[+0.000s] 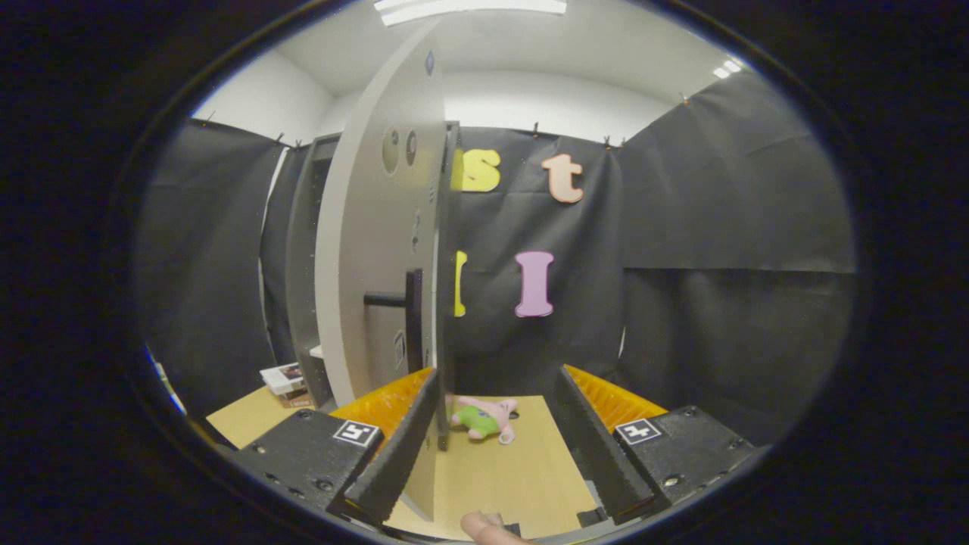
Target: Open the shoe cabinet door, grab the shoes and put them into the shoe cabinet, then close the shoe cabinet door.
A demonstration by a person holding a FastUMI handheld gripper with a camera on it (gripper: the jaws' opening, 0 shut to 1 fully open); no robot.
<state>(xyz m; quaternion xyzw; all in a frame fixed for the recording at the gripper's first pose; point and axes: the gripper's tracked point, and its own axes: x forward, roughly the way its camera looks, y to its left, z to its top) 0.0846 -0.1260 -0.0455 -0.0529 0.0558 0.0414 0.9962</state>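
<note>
The grey shoe cabinet door (371,250) stands swung open and I see it nearly edge-on. Its black bar handle (412,306) sticks out on the side away from the cabinet body (303,257). My gripper (498,372) is open. The door's free edge (440,303) runs down just inside the left finger (397,446), touching or almost touching it; the right finger (598,446) stands well apart. On the wooden tabletop (515,469), just beyond the fingers, lies a small pink and green soft item (484,418). The cabinet's inside is hidden behind the door.
A small stack of boxes or books (284,378) sits on the table left of the cabinet. A person's fingertip (484,527) shows right below the fingers. Black cloth walls close the booth behind and to the right.
</note>
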